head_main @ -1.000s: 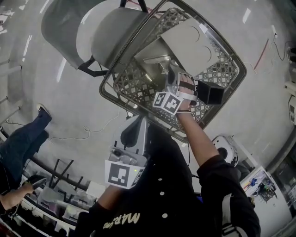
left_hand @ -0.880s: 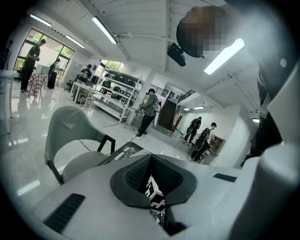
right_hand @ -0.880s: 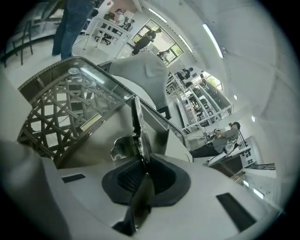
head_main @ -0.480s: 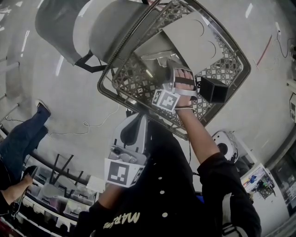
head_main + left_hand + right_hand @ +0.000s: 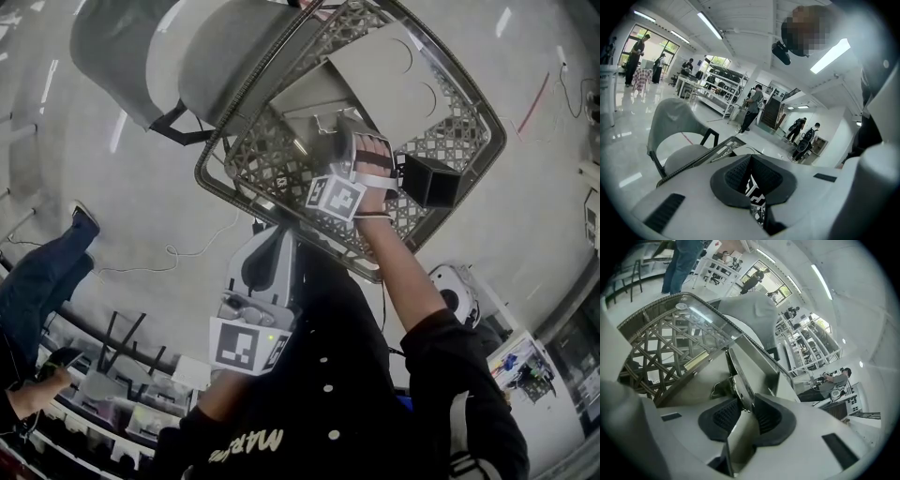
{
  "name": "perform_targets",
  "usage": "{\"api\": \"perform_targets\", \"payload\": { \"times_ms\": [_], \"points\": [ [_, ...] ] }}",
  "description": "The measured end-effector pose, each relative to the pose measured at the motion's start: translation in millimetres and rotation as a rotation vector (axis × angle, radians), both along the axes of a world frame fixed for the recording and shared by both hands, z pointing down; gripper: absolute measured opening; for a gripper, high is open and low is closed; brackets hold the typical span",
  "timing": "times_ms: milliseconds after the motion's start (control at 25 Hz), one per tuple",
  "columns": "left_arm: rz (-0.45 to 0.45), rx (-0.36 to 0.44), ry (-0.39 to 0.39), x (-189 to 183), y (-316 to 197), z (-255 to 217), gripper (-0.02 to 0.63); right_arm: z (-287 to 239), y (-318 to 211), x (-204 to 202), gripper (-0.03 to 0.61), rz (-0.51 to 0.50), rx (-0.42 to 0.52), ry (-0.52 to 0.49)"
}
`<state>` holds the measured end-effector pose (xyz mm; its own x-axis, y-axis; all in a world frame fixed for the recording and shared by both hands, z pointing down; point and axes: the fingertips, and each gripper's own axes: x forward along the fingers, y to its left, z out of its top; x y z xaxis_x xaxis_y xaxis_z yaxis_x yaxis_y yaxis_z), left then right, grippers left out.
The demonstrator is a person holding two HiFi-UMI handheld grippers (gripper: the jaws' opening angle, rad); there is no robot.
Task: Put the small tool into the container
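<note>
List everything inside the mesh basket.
Inside the basket: a white panel, a black box, and the right gripper, whose jaws have just been opening with the flat metal tool between them. The gripper and hand cover the basket floor beneath.

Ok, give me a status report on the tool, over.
Right gripper inside basket, jaws just been opening, metal tool between them, not gripped. Left gripper shut, empty, clear of basket. Nothing seen in the way.

white upside-down lettering (image 5: 246,442) on black top (image 5: 356,412), unreadable; no other text
</note>
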<state>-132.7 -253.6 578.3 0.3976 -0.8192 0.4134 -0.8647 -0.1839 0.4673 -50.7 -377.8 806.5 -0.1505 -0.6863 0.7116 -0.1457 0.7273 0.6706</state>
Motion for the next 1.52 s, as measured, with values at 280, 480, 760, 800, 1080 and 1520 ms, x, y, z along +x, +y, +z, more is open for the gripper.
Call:
{"api": "perform_targets", "payload": {
  "times_ms": [280,480,760,800,1080,1520],
  "points": [
    [-0.002,0.024,0.001,2.8,1.1,-7.6,0.026,-6.7,2.5,8.3,0.137,0.021,-0.030,-0.023],
    [-0.008,0.048,-0.019,3.8,2.9,-21.4,0.026,-20.1,13.2,17.6,0.123,0.035,-0.023,-0.021],
    [-0.051,0.087,-0.089,-12.4,1.7,-39.8,0.026,-65.6,26.1,25.4,0.014,0.073,-0.005,-0.174],
    [-0.052,0.094,-0.096,-13.2,2.8,-44.1,0.026,-75.9,28.0,27.4,0.014,0.085,-0.005,-0.206],
    [-0.041,0.194,-0.135,-8.9,-1.8,-84.6,0.026,-171.0,23.0,31.9,0.014,0.136,0.027,-0.460],
    [-0.036,0.315,-0.197,-4.8,5.1,-133.5,0.026,-310.8,45.8,51.7,0.014,0.205,0.059,-0.789]
  ]
}}
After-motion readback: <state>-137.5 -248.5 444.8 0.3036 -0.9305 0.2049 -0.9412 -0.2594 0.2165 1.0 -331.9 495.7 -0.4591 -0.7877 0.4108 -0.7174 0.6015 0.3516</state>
